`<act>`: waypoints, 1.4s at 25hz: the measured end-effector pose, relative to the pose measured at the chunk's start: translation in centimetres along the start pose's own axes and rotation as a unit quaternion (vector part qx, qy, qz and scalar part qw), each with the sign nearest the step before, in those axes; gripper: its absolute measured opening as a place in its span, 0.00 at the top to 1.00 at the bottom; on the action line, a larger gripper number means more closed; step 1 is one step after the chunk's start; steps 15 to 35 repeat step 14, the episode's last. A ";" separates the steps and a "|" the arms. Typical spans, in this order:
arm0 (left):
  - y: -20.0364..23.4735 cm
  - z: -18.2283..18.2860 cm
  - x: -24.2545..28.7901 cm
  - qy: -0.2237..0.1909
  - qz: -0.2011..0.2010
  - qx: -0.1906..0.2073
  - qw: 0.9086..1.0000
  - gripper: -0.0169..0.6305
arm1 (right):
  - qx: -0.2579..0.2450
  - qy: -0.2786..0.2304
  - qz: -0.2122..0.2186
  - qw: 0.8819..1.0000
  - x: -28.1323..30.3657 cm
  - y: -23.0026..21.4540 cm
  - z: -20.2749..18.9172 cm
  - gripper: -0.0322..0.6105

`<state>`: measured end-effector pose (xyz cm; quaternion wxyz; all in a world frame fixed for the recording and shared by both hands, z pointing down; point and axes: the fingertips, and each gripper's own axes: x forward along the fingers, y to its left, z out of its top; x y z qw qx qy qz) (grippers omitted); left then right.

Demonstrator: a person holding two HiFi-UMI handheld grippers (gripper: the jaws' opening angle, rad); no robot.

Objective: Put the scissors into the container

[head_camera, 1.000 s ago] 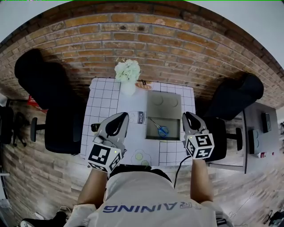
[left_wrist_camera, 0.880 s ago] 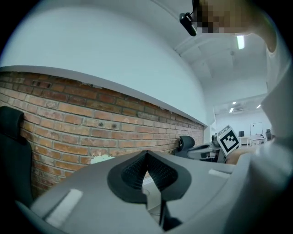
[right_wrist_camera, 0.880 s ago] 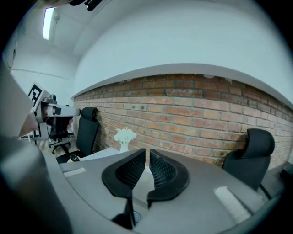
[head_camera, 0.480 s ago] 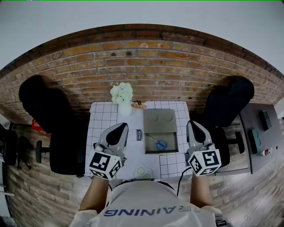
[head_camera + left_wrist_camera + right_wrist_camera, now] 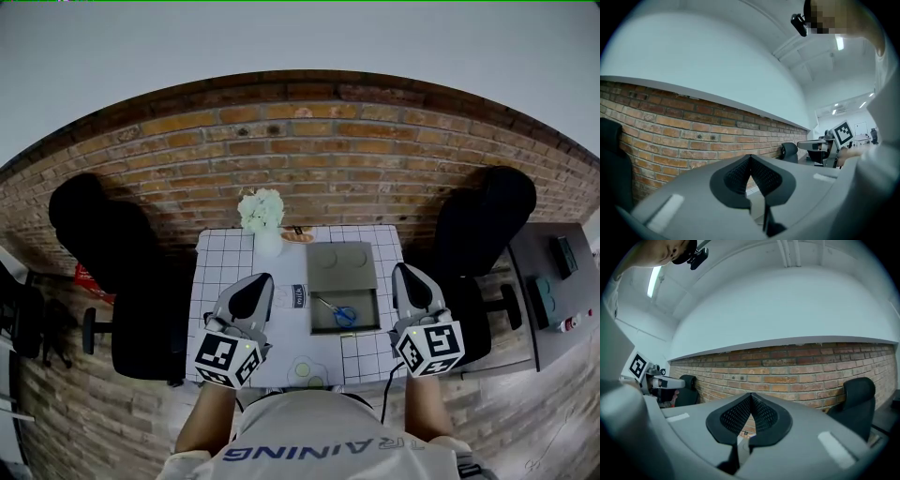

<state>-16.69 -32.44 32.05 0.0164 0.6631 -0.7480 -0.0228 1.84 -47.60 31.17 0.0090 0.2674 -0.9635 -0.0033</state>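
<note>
As seen from the head cam, the scissors (image 5: 341,313), w/ blue handles, are lying inside the container (image 5: 366,302), in its near, sunken part. The container is a grey box placed on the checked table (image 5: 217,272). The L gripper (image 5: 260,281) and the R gripper (image 5: 405,274) are held over the near table edge, one at each side of the container and apart from the scissors. A milk carton (image 5: 298,296) is stood betw. the L gripper and the container. White flowers (image 5: 262,208) are at the far edge, in front of a brick wall (image 5: 300,141). Black chairs (image 5: 94,234) are placed left and right of the table.

L gripper view: the jaws are pressed together, tips meeting, w/ nothing betw. them. The wall is seen ahead, and the R gripper w/ its marker cube (image 5: 843,132) at the right.

R gripper view: the jaws are fully closed too, and no object is held. The wall and one chair are seen behind, and the L gripper at the left side.
</note>
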 end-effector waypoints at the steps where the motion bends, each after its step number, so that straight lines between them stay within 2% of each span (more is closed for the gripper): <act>1: 0.0 0.0 -0.1 0.001 0.001 0.000 1.000 0.97 | 0.002 0.003 0.002 1.000 0.0 0.0 -0.1 0.93; 35: -1.4 -0.5 -1.1 0.006 -0.008 -0.001 1.000 0.97 | 0.004 0.010 0.013 1.000 -1.5 1.2 -0.8 0.93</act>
